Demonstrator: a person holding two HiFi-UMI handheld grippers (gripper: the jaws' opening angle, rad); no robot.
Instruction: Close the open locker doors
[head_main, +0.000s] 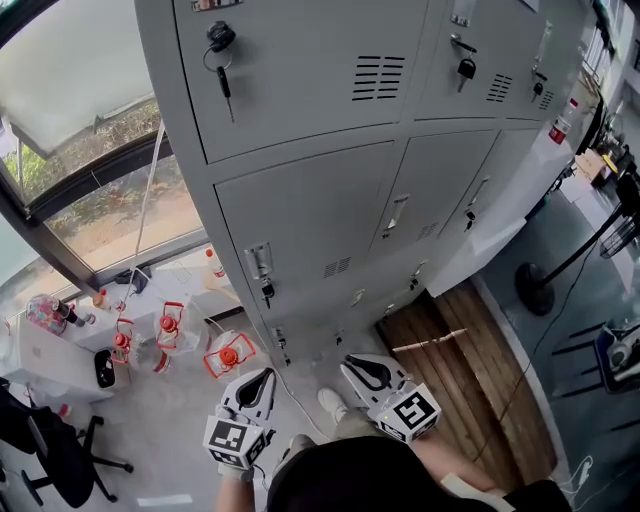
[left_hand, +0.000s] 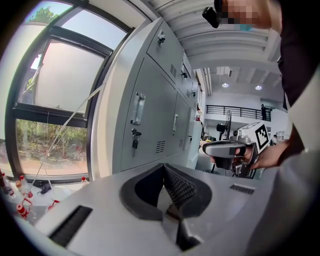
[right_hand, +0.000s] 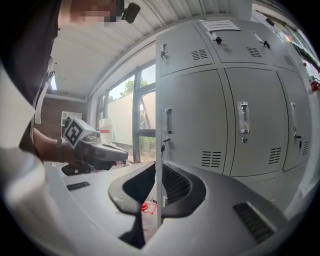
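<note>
Both grippers sit low at the bottom centre of the head view, held close to the person's body and pointing toward the grey lockers (head_main: 310, 215) without touching them. The left gripper (head_main: 264, 377) and right gripper (head_main: 352, 364) each have their fingers drawn together, gripping nothing. The lockers fill the upper frame. Every door in view sits flush, with a key (head_main: 222, 60) hanging from the upper-left door.
</note>
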